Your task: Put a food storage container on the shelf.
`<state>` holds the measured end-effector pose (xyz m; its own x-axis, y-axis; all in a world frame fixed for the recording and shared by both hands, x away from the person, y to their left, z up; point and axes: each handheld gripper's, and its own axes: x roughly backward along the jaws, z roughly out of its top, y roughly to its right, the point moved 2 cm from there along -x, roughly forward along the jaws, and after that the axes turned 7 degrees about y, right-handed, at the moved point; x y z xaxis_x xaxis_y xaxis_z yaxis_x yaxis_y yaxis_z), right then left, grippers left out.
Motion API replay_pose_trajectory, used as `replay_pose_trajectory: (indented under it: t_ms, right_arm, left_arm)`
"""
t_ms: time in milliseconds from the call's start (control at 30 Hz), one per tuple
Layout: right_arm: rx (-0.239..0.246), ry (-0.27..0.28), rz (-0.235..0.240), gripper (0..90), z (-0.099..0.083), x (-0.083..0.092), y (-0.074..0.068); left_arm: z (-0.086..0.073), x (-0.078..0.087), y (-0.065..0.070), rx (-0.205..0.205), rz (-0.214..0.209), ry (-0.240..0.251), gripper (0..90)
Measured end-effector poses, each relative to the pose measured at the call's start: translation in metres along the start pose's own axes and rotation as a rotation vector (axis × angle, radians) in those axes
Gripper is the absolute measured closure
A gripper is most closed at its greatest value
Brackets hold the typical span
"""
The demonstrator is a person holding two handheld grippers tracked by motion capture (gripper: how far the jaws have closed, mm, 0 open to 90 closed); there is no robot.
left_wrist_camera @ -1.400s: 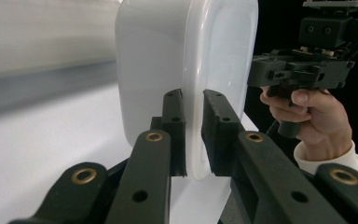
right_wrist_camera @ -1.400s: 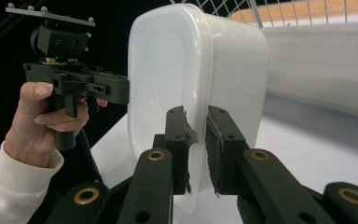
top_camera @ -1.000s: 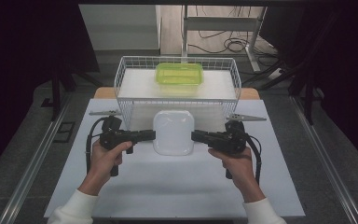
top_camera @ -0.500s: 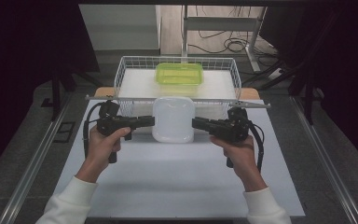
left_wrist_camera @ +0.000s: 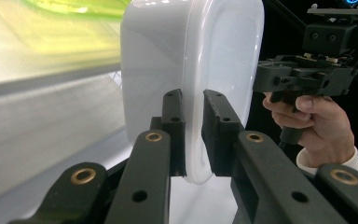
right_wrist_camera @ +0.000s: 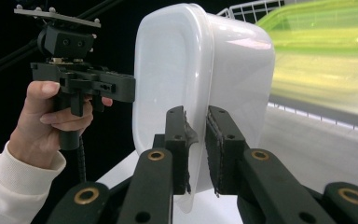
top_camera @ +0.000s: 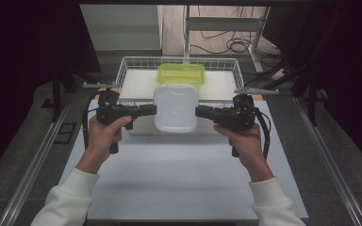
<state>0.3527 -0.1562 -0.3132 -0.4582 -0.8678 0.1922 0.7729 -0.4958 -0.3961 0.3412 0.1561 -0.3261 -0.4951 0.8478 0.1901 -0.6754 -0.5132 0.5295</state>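
White container (top_camera: 176, 107): carried forward since the earlier frame, now at wire basket (top_camera: 122, 70) edge. Left gripper (top_camera: 146, 110), right gripper (top_camera: 203, 112): fingers clenched on opposite rims, likely for level two-handed carry.

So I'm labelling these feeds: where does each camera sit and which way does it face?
High view: above the person's side, looking forward and down at the white container, wire basket, both forearms.
Left gripper view: on the left gripper, looking across at the right gripper.
Right gripper view: on the right gripper, facing back.
All share the container.
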Motion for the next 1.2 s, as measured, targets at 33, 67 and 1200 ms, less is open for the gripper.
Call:
replay_pose_trajectory:
  t_ms: [33, 67, 1200]
  right_arm:
    - [0.001, 0.002, 0.001, 78.6, 0.003, 0.0, 0.0]
    - [0.003, 0.005, 0.002, 78.6, 0.005, 0.0, 0.001]
    - [-0.116, 0.01, -0.005, 78.9, 0.111, -0.041, 0.07]
  left_arm:
    - [0.003, 0.0, 0.001, -0.002, 0.0, 0.001, 79.6]
    - [0.007, -0.001, 0.001, -0.006, 0.0, 0.001, 79.6]
    - [0.124, -0.056, -0.059, 0.129, 0.006, -0.041, 79.1]
